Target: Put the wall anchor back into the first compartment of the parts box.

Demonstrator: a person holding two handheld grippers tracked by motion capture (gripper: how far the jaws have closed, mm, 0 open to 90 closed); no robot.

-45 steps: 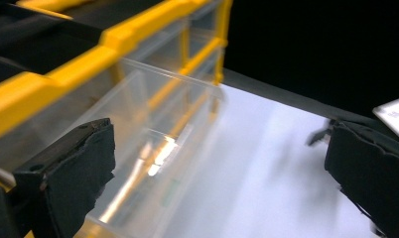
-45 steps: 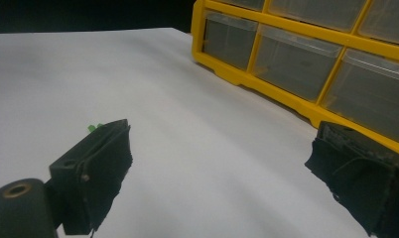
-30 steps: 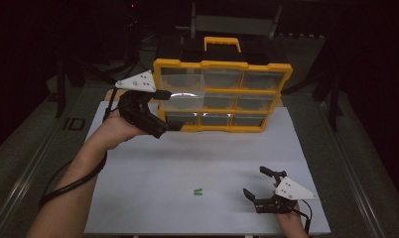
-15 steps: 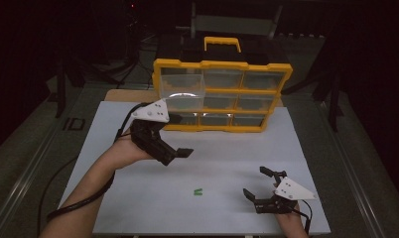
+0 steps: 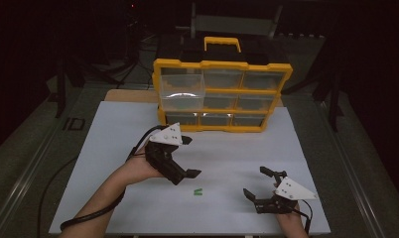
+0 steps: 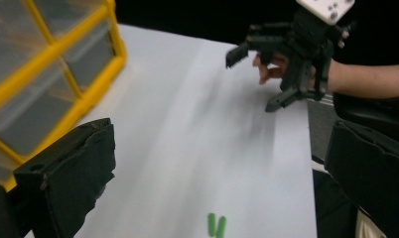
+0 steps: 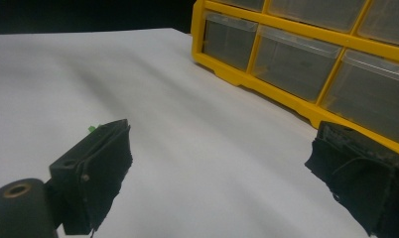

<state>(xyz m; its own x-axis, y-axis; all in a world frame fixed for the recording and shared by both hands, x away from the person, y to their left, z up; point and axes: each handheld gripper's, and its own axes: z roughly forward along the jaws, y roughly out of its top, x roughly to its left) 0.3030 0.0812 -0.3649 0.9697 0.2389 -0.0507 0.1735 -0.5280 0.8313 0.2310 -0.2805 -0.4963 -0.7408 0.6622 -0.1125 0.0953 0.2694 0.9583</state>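
- The person's left gripper (image 5: 186, 156) is hanging above the white table (image 5: 113, 148), between the yellow drawer cabinet (image 5: 222, 94) at the far side and a small green piece (image 5: 198, 192) lying near the front edge.
- It looks to me as though the reach for that green piece is the step in hand; the gripper is hovering just to the far-left of it, not touching.
- In the left gripper view the green piece (image 6: 216, 225) is lying low between the two jaws, apart from both pads, and seems to be two short green bits side by side.
- Those jaws are standing wide apart and empty.
- Next, I judge, the left gripper needs to drop down and forward so the pads straddle the piece, then close gently, since it is small and flat on the table.
- The right gripper (image 5: 261, 182) is resting near the front right edge, well apart from the piece, jaws spread and gripping nothing.
- One top-left drawer (image 5: 182, 89) of the cabinet is sticking out toward the person.
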